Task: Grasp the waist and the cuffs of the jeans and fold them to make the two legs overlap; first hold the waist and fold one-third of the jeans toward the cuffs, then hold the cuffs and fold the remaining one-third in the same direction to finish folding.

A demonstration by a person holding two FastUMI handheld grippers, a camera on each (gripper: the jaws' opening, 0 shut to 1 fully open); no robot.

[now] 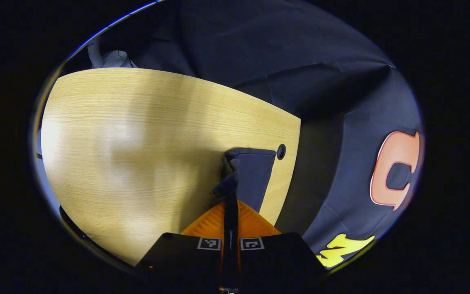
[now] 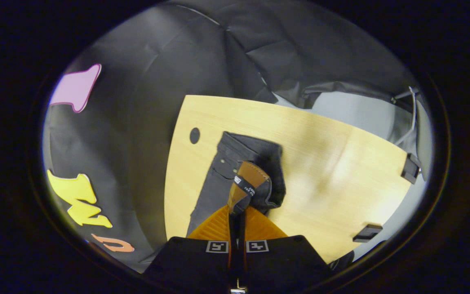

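Observation:
Dark jeans (image 2: 235, 163) lie on the wooden table (image 2: 333, 171) near its left edge in the right gripper view. My right gripper (image 2: 237, 210) is shut on the waistband, pinching it by the brown leather patch (image 2: 251, 175), which is lifted and folded up. In the left gripper view my left gripper (image 1: 231, 202) is shut on a dark denim end of the jeans (image 1: 251, 175), a flat hem that looks like the cuffs, raised a little above the table (image 1: 137, 155) close to its right edge.
A round cable hole (image 1: 281, 151) sits by the table edge, seen in the right gripper view as a cable hole (image 2: 194, 135). Black brackets (image 2: 410, 168) stick out at the table's far edge. Bare wood spreads across the table (image 1: 96, 134).

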